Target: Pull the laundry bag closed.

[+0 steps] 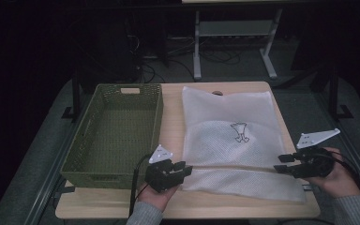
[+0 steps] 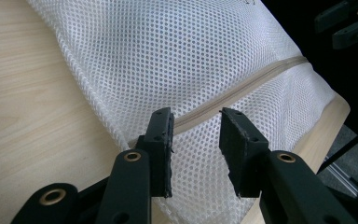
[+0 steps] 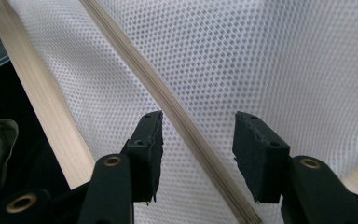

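A white mesh bag (image 1: 234, 140) lies flat on the wooden table (image 1: 171, 117), with a beige zipper (image 1: 234, 166) running across it near the front edge. My left gripper (image 1: 185, 169) sits at the bag's left edge, level with the zipper's end. In the left gripper view its jaws stand apart over the mesh (image 2: 168, 56) and the zipper (image 2: 242, 91) passes between them untouched. My right gripper (image 1: 283, 163) hovers at the bag's right edge. In the right gripper view its jaws are wide apart above the zipper (image 3: 135, 60) and the mesh (image 3: 261, 56), with nothing pinched. Both midpoints, left gripper (image 2: 196, 116) and right gripper (image 3: 198, 119), fall on bare mesh.
An empty olive-green woven basket (image 1: 82, 136) fills the left half of the table, its right wall close to the bag. A small dark printed figure (image 1: 239, 131) marks the bag's middle. The table's front edge lies just under both hands; desk legs and cables stand beyond.
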### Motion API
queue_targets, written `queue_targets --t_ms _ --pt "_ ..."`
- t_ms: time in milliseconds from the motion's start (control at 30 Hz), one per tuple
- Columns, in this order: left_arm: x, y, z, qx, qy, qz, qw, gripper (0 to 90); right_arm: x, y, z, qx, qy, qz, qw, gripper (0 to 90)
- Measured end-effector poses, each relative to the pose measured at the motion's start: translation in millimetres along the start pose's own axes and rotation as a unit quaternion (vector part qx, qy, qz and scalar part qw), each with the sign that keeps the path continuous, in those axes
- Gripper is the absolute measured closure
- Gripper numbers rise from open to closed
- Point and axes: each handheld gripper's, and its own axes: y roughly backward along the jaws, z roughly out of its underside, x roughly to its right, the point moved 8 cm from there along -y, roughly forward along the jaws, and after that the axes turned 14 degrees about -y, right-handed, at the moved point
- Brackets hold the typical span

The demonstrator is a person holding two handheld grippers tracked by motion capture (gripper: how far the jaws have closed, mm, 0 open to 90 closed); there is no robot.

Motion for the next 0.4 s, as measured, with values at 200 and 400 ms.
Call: queue_targets --t_ms 200,400 --pt "2.5 0.6 1.1 0.004 -0.004 0.004 1.0 63.2 -9.7 -6.3 -8.5 0.001 0.01 -0.004 0.9999 48.4" --pt "4.1 0.0 6.1 0.006 -0.006 0.008 0.9999 61.3 -18.7 -16.5 -12.1 -0.004 0.018 -0.008 0.9998 44.0"
